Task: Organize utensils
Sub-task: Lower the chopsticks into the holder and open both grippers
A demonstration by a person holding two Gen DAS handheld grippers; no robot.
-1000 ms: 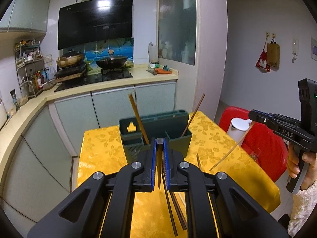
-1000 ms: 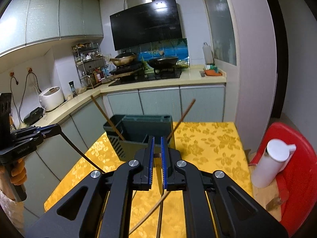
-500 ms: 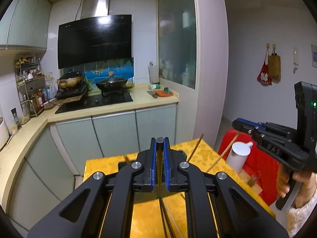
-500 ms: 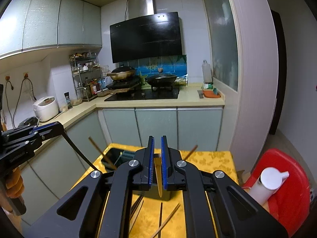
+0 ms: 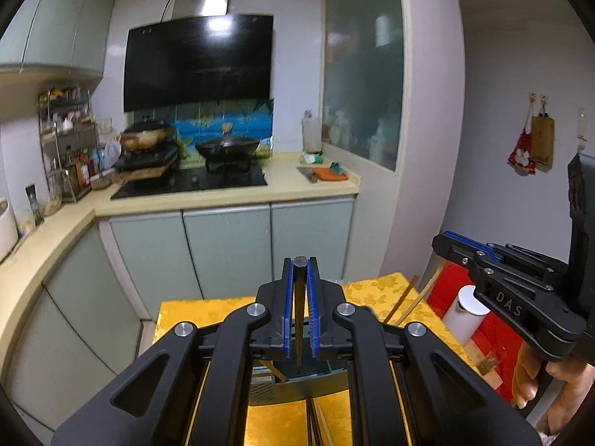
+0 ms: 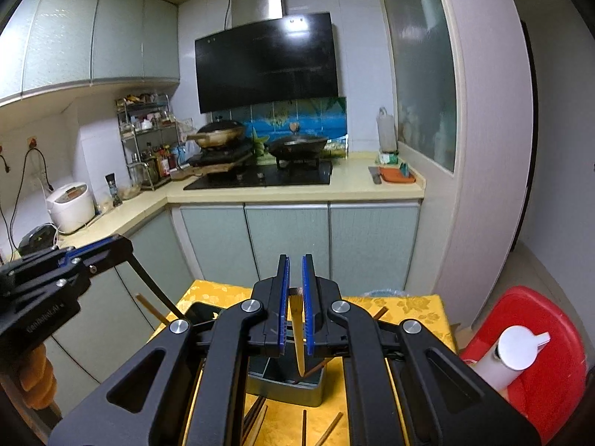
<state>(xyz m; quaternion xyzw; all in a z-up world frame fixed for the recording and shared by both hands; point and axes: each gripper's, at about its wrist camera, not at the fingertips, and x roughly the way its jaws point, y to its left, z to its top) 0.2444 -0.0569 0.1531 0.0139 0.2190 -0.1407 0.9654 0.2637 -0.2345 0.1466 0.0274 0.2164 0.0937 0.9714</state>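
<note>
My left gripper (image 5: pixel 299 260) is shut on a dark chopstick (image 5: pixel 299 319) that hangs point down over the dark green utensil holder (image 5: pixel 297 383). My right gripper (image 6: pixel 293 258) is shut on a light wooden chopstick (image 6: pixel 298 334), its tip just above the holder (image 6: pixel 286 383). The holder stands on a table with a yellow cloth (image 6: pixel 409 308) and has other chopsticks leaning in it. Loose chopsticks (image 6: pixel 327 431) lie on the cloth in front. Each gripper shows in the other's view, the left (image 6: pixel 55 275) and the right (image 5: pixel 494 260).
A red chair (image 6: pixel 539 338) with a white bottle (image 6: pixel 509 353) stands right of the table. Kitchen counter, stove with woks (image 6: pixel 297 145) and cabinets are behind. A rice cooker (image 6: pixel 70 204) sits on the left counter.
Both grippers have risen and tilted up, each lifting its chopstick to hang point down over the holder. The table and holder have dropped low in both views.
</note>
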